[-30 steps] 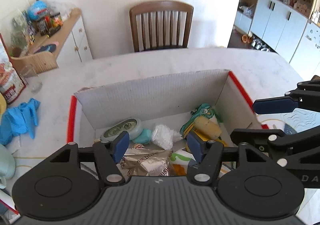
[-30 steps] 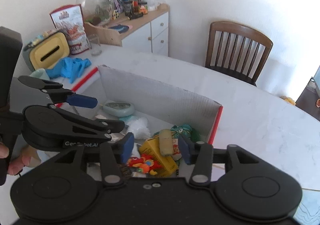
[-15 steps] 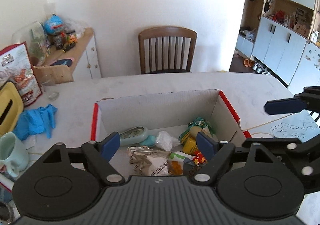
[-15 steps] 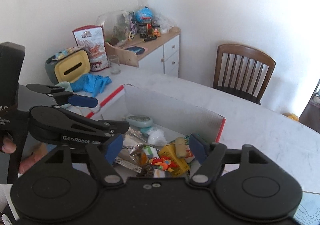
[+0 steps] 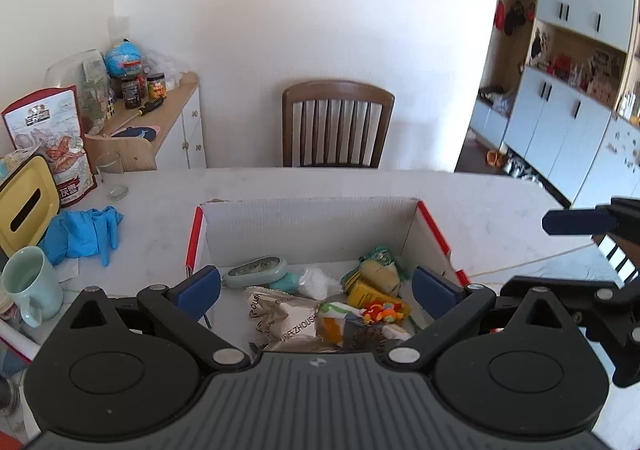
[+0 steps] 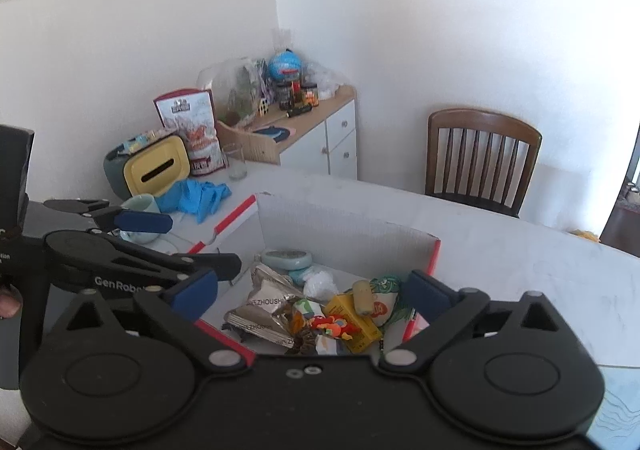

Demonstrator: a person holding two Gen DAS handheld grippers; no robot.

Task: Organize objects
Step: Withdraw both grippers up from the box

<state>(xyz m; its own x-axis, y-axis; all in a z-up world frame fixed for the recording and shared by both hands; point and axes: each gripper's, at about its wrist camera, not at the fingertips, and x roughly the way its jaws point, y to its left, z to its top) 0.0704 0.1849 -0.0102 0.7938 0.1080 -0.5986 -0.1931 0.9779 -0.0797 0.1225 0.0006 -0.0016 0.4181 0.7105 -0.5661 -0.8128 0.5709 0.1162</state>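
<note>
Both grippers, left gripper [image 5: 316,286] and right gripper [image 6: 310,290], had drawn back from the box [image 5: 312,226], jaws opening, empty, its jumbled contents lying ahead and below both.

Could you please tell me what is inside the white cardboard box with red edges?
The white cardboard box with red edges holds a pale green oval case, silver foil packets, a yellow carton and an orange toy. Anything beneath them is covered.

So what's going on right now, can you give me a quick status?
Left hand-held gripper and right hand-held gripper both opening, nothing between the jaws. Cardboard box holds the jumbled items. Nothing in the way above it.
</note>
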